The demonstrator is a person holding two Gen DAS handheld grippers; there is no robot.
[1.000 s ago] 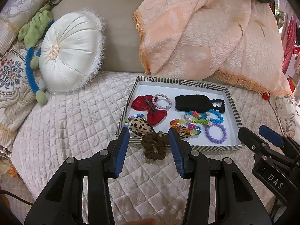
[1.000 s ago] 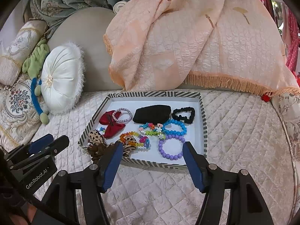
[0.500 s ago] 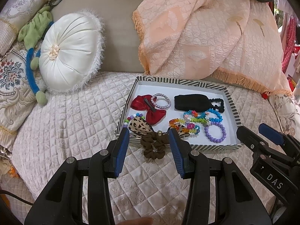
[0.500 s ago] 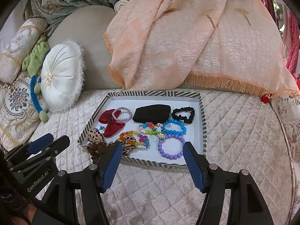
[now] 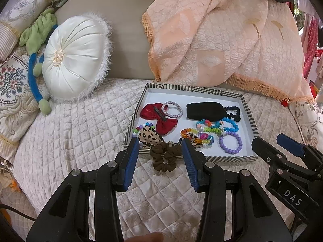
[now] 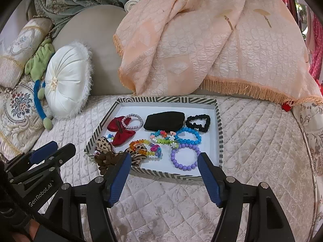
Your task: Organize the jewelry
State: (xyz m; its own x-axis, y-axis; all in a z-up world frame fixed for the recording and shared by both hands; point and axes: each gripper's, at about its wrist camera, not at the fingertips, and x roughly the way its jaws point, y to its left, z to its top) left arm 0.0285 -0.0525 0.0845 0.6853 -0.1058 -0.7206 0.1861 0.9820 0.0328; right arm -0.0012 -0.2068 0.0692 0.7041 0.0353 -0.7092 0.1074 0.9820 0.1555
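Left tool (image 5: 160, 148) hovering spread, empty, over brown scrunchie (image 5: 164, 158): soft, light, springy; pinching its bunched loop looks best.

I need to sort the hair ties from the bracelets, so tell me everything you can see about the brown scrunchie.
The brown scrunchie is a gathered ring of matte, soft-looking dark brown fabric, crumpled rather than round. It lies draped over the near rim of the striped tray, most of it resting outside on the quilted bedspread. Its upper folds touch the leopard-print bow. Nothing grips it; the left hand-held gripper is open, its fingers either side of it in the view.
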